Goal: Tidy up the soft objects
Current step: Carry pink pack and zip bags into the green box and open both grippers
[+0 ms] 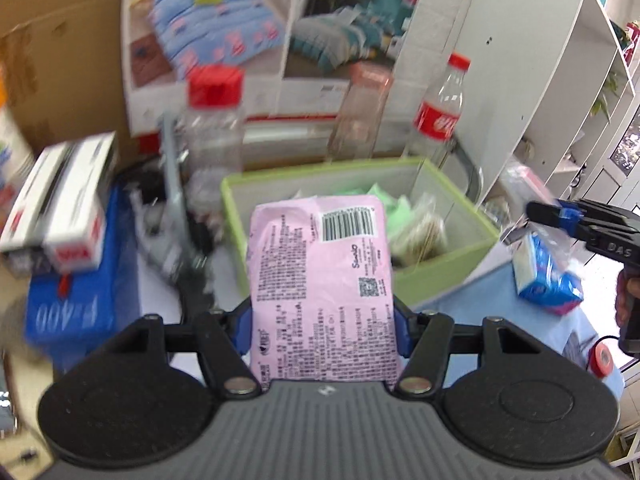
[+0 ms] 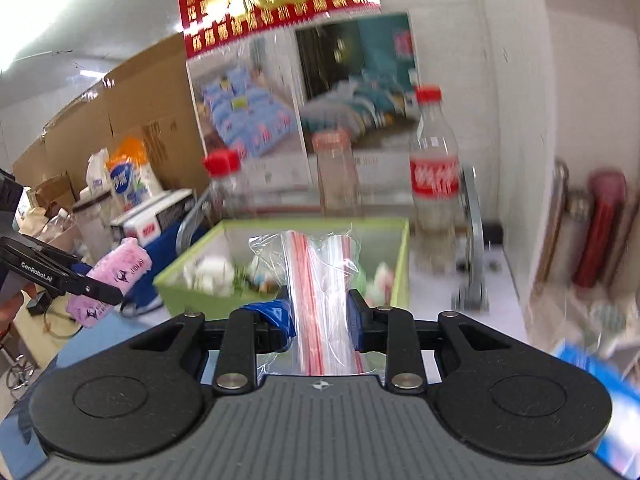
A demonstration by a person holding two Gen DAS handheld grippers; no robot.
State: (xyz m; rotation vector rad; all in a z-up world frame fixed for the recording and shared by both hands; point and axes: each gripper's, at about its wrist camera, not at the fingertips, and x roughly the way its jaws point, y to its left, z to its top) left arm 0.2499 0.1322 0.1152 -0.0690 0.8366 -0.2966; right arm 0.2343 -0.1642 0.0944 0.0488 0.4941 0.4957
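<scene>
- Left claw (image 1: 324, 330) grips a pink pack (image 1: 320, 280) above the green bin's (image 1: 440, 276) near edge; let go early, it drops outside.
- Right claw (image 2: 320, 322) pinches a clear bag (image 2: 320, 280), which may slip or snag the rim.
- Bottles (image 1: 438, 108) behind could topple.

Bright, even indoor light; strong motion blur and fisheye bending toward the edges

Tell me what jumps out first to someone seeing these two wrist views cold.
The pink packet fills the middle of the left wrist view, clamped between the left gripper fingers in front of the green bin. In the right wrist view, the right gripper pinches a clear zip bag with red stripes, also before that bin. Behind the bin stand three clear bottles, the red-labelled cola bottle on the right being the brightest.
</scene>
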